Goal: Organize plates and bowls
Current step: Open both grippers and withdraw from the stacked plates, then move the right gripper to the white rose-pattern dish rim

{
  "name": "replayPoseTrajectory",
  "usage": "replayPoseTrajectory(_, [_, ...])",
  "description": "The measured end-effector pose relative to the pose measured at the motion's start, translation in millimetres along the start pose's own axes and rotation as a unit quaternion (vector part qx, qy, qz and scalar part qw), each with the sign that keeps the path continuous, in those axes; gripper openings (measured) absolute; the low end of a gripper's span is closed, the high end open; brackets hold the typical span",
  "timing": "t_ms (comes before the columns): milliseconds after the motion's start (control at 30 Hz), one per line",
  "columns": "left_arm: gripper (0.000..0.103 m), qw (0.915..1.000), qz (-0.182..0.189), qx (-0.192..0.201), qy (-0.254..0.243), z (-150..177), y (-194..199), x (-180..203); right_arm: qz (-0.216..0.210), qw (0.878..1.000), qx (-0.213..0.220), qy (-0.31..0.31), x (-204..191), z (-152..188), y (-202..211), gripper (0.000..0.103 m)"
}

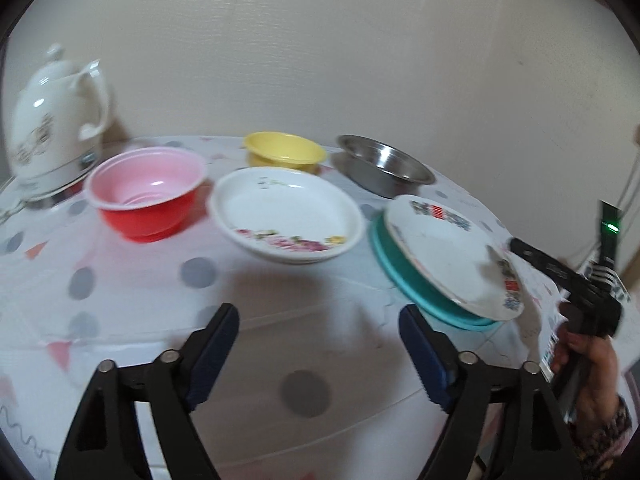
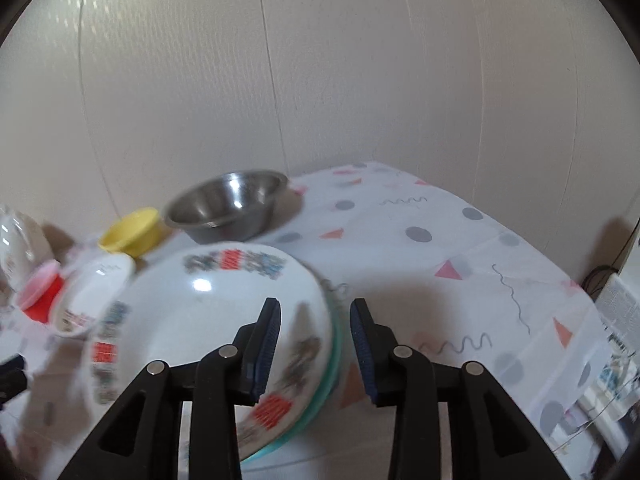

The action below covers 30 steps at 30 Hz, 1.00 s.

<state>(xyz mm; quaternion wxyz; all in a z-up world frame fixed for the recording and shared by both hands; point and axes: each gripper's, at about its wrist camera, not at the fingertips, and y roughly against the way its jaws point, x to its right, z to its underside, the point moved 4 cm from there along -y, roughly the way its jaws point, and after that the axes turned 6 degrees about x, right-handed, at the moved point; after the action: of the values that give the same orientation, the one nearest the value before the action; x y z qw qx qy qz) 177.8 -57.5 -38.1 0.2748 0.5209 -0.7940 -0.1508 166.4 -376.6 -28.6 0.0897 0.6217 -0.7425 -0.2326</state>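
My left fingers [image 1: 320,344] gape empty over the worktop [image 1: 260,320]; my right fingers [image 2: 316,344] straddle the patterned plate's [image 2: 208,304] rim, parted, not pressing.

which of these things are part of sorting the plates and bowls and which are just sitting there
Part of the job:
red bowl
yellow bowl
steel bowl
flowered dish
patterned plate
teal plate

Just sitting there:
white kettle
spotted tablecloth

no readable text anywhere, marks on the patterned plate [image 1: 448,248] were too blurred, print on the kettle [image 1: 36,140] was just decoration, paper at the right edge [image 2: 616,308] was too small to read
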Motion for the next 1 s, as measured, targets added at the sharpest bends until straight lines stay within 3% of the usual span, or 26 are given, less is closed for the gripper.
replayPoseTrajectory(200, [0.087,0.9989,-0.015,-0.010,0.043,8,3,-27,-0.064,0.998,0.013,-0.004,-38,6,36,0.039])
replayPoseTrajectory(333, [0.090,0.9987,-0.027,-0.010,0.041,9,1,-32,-0.129,0.991,-0.018,0.007,-76,15,42,0.039])
replayPoseTrajectory(567, [0.098,0.9978,-0.043,0.001,0.051,1,0,-43,-0.188,0.979,-0.048,0.060,-136,14,40,0.039])
replayPoseTrajectory(733, [0.098,0.9970,-0.035,-0.003,0.069,-6,-5,-49,-0.179,0.977,-0.043,0.112,-168,-3,18,0.039])
replayPoseTrajectory(1000, [0.098,0.9968,-0.034,0.009,0.071,-7,-9,-58,-0.154,0.969,-0.126,0.146,-196,-25,-68,0.039])
